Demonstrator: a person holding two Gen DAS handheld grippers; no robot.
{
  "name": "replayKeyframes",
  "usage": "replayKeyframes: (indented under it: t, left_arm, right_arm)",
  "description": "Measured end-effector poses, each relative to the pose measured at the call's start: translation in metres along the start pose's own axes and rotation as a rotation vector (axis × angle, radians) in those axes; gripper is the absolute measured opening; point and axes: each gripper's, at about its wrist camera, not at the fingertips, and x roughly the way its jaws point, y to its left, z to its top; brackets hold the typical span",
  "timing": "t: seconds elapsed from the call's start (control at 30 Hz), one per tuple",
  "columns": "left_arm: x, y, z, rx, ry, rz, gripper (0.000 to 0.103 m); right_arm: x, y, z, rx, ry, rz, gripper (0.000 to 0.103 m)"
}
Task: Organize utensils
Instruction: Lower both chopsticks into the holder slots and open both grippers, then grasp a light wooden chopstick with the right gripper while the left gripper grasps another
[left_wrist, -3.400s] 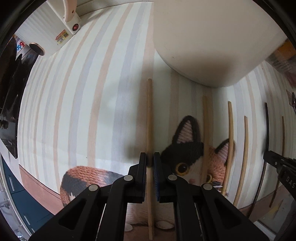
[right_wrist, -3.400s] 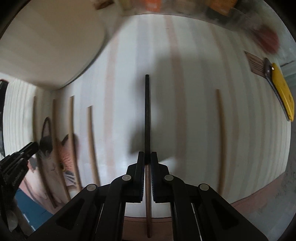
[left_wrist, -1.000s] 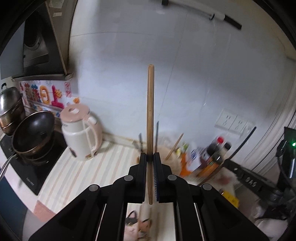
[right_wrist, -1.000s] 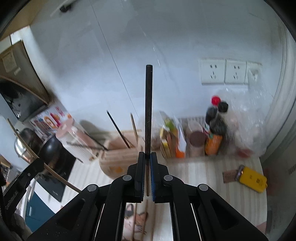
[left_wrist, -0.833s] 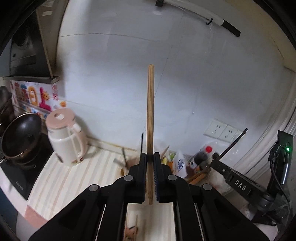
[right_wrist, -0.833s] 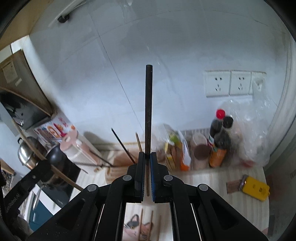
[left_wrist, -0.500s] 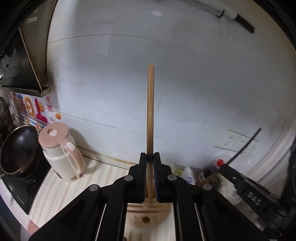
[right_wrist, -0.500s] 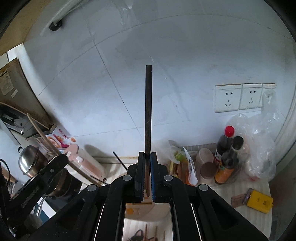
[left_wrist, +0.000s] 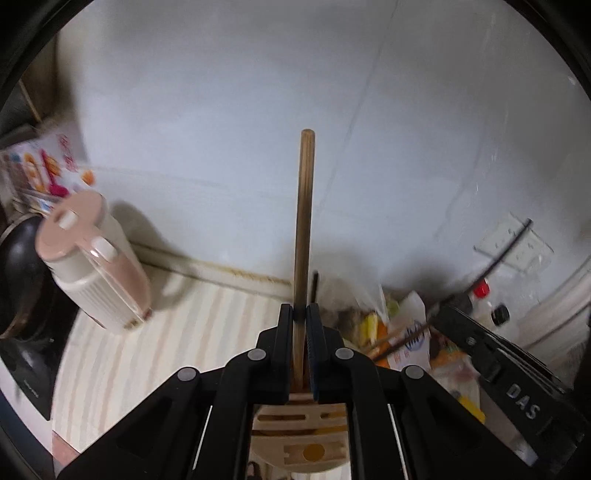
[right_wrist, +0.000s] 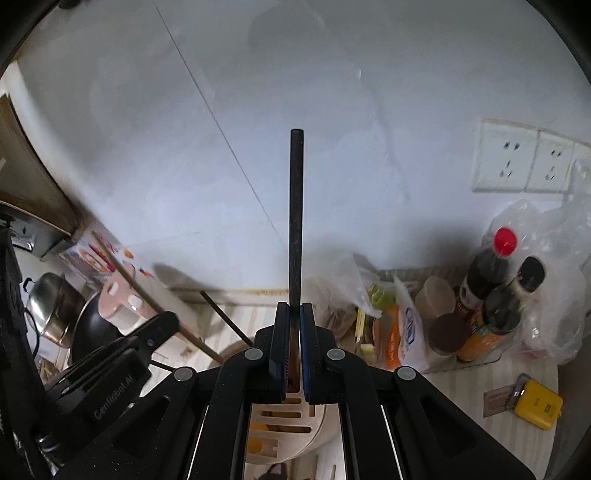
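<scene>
My left gripper (left_wrist: 302, 314) is shut on a light wooden chopstick (left_wrist: 304, 221) held upright. Its lower end reaches down to the slotted top of a beige utensil holder (left_wrist: 303, 439) right below the jaws. My right gripper (right_wrist: 291, 310) is shut on a black chopstick (right_wrist: 296, 221), also upright, its lower end at the top of the same holder (right_wrist: 288, 424). Each gripper shows in the other's view: the right one (left_wrist: 517, 387) and the left one (right_wrist: 110, 362). A black chopstick (right_wrist: 225, 317) stands tilted in the holder.
A pink-lidded kettle (left_wrist: 92, 266) and a black pan (left_wrist: 18, 277) stand at the left on the striped counter (left_wrist: 166, 350). Sauce bottles (right_wrist: 495, 288), snack bags (right_wrist: 399, 328) and a yellow box (right_wrist: 537, 404) crowd the right. A white tiled wall (right_wrist: 258, 129) with sockets (right_wrist: 524, 162) stands behind.
Both grippers lifted their chopsticks off the mat, turned them upright and moved over the utensil holder. In the last half second both dropped closer to its slotted top.
</scene>
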Motion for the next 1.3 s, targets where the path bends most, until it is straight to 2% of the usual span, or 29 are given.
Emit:
replayKeyframes:
  t: [0.07,0.13,0.17,0.2,0.23,0.27,0.3,0.37,0.4,0.43,0.5,0.6,0.73,0.83,0.97,1.03,1.1,1.17,1.23,1.27,1.3]
  left_arm:
    - [-0.001,0.003,-0.002,-0.018,0.041,-0.021,0.006]
    - [-0.012,0.001,-0.002,-0.014,0.034,-0.018,0.013]
    - [-0.02,0.0,-0.003,-0.004,0.019,-0.008,0.019]
    - [-0.029,-0.001,-0.003,0.002,0.0,0.004,0.04]
    - [-0.038,-0.001,-0.003,0.003,-0.022,0.012,0.066]
    - [-0.047,-0.001,-0.004,0.007,-0.046,0.016,0.075]
    - [-0.057,0.0,-0.004,0.014,-0.069,0.019,0.079]
    - [-0.072,0.001,-0.007,0.019,-0.098,0.033,0.079]
    - [-0.08,0.002,-0.01,0.024,-0.108,0.035,0.082]
    - [-0.087,0.003,-0.015,0.025,-0.12,0.046,0.092]
    - [-0.098,0.009,-0.026,0.032,-0.158,0.069,0.103]
    - [-0.105,0.016,-0.048,0.055,-0.17,0.147,0.103]
    - [-0.09,0.03,-0.081,0.091,-0.129,0.206,0.103]
    - [-0.065,0.042,-0.105,0.09,-0.05,0.246,0.103]
    - [-0.022,0.059,-0.143,0.058,0.075,0.265,0.103]
    - [0.002,0.066,-0.166,0.057,0.152,0.283,0.103]
    - [0.026,0.071,-0.188,0.059,0.234,0.297,0.103]
    - [0.048,0.078,-0.209,0.058,0.312,0.307,0.102]
    - [0.067,0.085,-0.232,0.052,0.386,0.32,0.101]
    - [0.072,0.088,-0.239,0.05,0.409,0.325,0.099]
    - [0.079,0.091,-0.246,0.045,0.436,0.329,0.093]
  right_arm:
    - [0.013,0.0,-0.001,-0.008,0.055,0.012,0.006]
    - [0.02,-0.004,-0.003,0.006,0.089,0.032,0.011]
    - [0.018,-0.007,-0.003,0.018,0.091,0.037,0.021]
    - [0.014,-0.01,-0.004,0.031,0.082,0.036,0.034]
    - [0.01,-0.013,-0.005,0.039,0.075,0.035,0.039]
    - [0.005,-0.016,-0.007,0.049,0.068,0.033,0.047]
    - [-0.003,-0.02,-0.009,0.061,0.056,0.029,0.052]
    - [-0.019,-0.023,-0.015,0.068,0.037,-0.001,0.055]
    - [-0.025,-0.025,-0.018,0.07,0.031,-0.012,0.06]
    - [-0.034,-0.029,-0.024,0.074,0.02,-0.037,0.064]
    - [-0.046,-0.036,-0.036,0.089,0.001,-0.065,0.074]
    - [-0.058,-0.05,-0.057,0.118,-0.022,-0.087,0.081]
    - [-0.057,-0.064,-0.09,0.149,0.001,-0.111,0.084]
    - [-0.045,-0.07,-0.118,0.134,0.051,-0.142,0.084]
    - [-0.016,-0.075,-0.158,0.129,0.176,-0.138,0.082]
    - [0.005,-0.075,-0.182,0.127,0.263,-0.11,0.07]
    - [0.027,-0.072,-0.205,0.106,0.351,-0.099,0.052]
    - [0.047,-0.065,-0.228,0.077,0.424,-0.106,0.045]
    - [0.066,-0.06,-0.249,0.056,0.49,-0.109,0.043]
    - [0.075,-0.057,-0.259,0.048,0.519,-0.115,0.043]
    - [0.083,-0.054,-0.269,0.037,0.544,-0.118,0.043]
